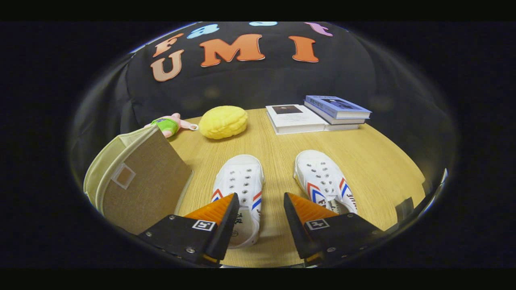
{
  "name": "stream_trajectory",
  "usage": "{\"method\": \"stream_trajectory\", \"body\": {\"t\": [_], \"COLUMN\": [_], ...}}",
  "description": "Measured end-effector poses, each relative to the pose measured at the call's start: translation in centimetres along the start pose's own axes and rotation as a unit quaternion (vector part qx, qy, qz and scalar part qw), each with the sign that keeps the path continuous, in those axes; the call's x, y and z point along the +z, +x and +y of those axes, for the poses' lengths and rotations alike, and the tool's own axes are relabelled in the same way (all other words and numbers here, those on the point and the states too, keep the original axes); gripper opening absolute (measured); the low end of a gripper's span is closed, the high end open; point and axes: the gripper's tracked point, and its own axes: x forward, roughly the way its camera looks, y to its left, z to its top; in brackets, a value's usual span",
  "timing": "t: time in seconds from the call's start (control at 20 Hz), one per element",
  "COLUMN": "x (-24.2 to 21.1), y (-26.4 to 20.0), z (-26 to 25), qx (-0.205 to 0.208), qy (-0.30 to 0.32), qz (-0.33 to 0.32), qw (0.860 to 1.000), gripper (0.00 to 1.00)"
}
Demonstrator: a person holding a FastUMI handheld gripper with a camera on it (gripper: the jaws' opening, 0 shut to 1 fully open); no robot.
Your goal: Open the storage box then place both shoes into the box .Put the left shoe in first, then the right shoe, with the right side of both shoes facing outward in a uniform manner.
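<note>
Storage box [137, 181]: fabric, tan front panel with a pale cream rim and sides, a small square label window on the panel. Stands at the lower left of the frame, on the wooden table [375, 161], tilted, its flap shut against the body. Just left of the left finger; whether it touches the finger cannot be told.

Left-hand shoe [240, 189]: white canvas sneaker, metal eyelets, no laces visible, red and blue chevron stripes on both flanks. Centre-low in the frame, toe pointing away from the camera, heel partly hidden behind the left finger.

Right-hand shoe [324, 183]: same pattern, lying right of centre, toe away and angled slightly leftward, lettering on its side; heel covered by the right finger. The two shoes lie apart with bare tabletop between them.

Gripper [260, 205]: fingers spread wide at the bottom of the frame, holding nothing; bare table shows in the gap between the tips.

Yellow plush item [223, 122]: rounded, lumpy, upper centre-left, beyond the shoes.

Small pink toy [169, 124]: green garment, lying behind the box at upper left, close beside the yellow plush.

Books [318, 114]: upper right, one white-covered volume flat on the table, blue-covered volumes stacked just beside it.
</note>
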Motion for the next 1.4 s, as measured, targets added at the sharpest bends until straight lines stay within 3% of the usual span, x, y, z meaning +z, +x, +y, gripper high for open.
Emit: {"method": "stream_trajectory", "body": {"t": [0.5,0.55,0.65,0.8,1.0,1.4], "x": [-3.3,-3.7,-3.5,-3.2,-1.4,7.9], "y": [2.5,2.3,2.1,1.7,0.4,-4.7], "z": [1.1,1.9,1.8,1.8,1.5,4.5], "qx": [0.026,0.039,0.037,0.037,0.028,0.076], "qy": [0.043,0.054,0.077,0.101,0.089,0.066], "qz": [0.058,0.070,0.072,0.056,0.046,-0.025], "qw": [0.997,0.995,0.994,0.993,0.995,0.995], "gripper": [0.49,0.43,0.17,0.01,0.00,0.00]}}
